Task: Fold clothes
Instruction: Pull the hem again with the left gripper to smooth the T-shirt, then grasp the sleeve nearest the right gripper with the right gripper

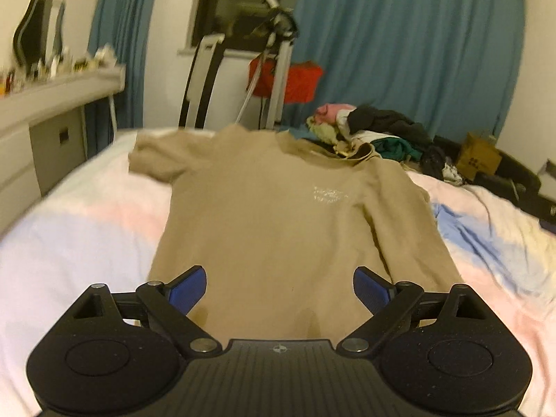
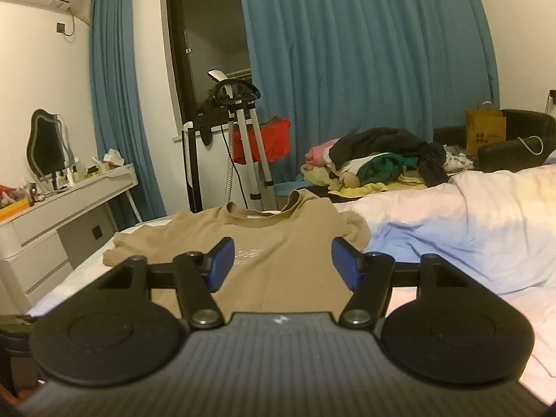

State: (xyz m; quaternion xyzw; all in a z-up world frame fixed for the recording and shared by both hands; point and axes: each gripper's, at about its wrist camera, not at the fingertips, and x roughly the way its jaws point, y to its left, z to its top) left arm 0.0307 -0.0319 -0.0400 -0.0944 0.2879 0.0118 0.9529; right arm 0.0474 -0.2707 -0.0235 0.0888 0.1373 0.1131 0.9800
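A tan T-shirt [image 1: 274, 215] with a small white chest print lies spread flat on the bed, collar at the far end. My left gripper [image 1: 279, 290] hovers over its near hem, blue pads wide apart, nothing between them. In the right wrist view the same tan T-shirt [image 2: 278, 243] lies ahead, both short sleeves spread out. My right gripper [image 2: 281, 264] stands open above the shirt's lower half, pads apart and gripping nothing.
The bed has a pastel duvet [image 1: 87, 229] that bunches up at the right [image 2: 469, 219]. A pile of mixed clothes [image 2: 378, 160] lies at the far end. A white dresser [image 2: 69, 205] stands at the left, a garment steamer stand [image 2: 243, 139] and blue curtains behind.
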